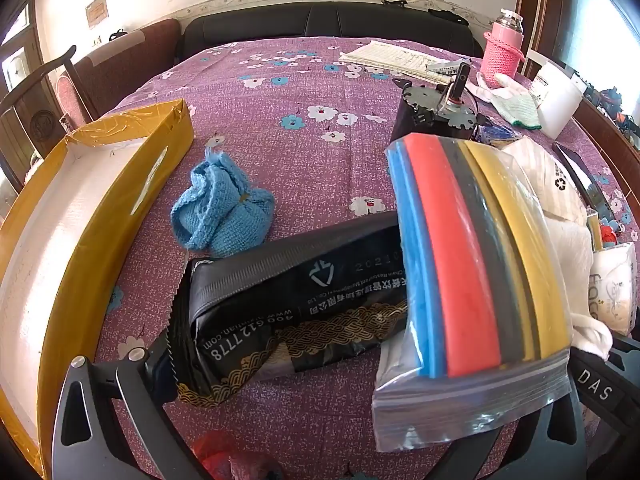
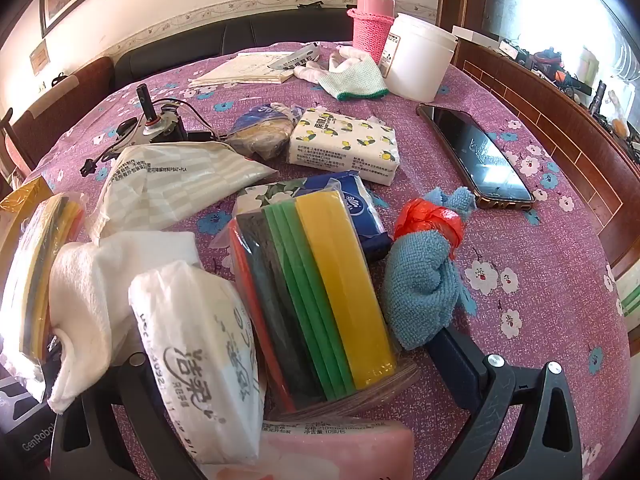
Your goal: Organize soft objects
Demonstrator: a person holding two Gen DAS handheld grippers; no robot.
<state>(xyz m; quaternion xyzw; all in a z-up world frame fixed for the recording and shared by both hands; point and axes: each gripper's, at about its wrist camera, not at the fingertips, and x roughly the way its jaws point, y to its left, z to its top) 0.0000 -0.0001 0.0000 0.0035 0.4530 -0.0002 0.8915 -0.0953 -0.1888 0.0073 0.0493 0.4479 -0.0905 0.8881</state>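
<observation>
Soft objects lie scattered over the purple cloth (image 1: 304,92), presumably awaiting the yellow box (image 1: 100,184), while the left gripper (image 1: 320,432) and right gripper (image 2: 316,432) both hang wide open, holding nothing, angled down over the packs.

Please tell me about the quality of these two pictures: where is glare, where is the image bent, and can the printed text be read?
Left wrist view: strong fisheye bending curves the yellow box; bright window glare at the upper right; print on the black pouch is readable; the zip bag of foam sheets shows slight sheen. Right wrist view: overexposed window at the upper right, reflection on the phone, sharp print on the tissue pack.
</observation>
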